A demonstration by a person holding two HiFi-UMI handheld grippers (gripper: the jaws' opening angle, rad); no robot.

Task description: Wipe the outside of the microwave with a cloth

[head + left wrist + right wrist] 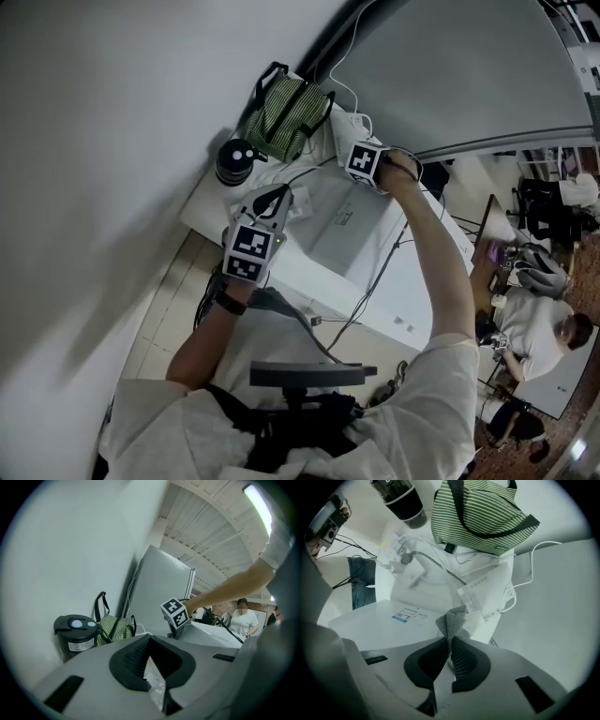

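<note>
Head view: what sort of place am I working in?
Probably a shared office or lab, not a home kitchen: the microwave shares a white table with a striped bag, and a seated person works nearby.

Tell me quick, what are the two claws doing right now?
Left claw: closed on a thin white sheet; what it is cannot be told.
Right claw: closed, holding the grey cloth.

Pale wall — tan tiled floor
</note>
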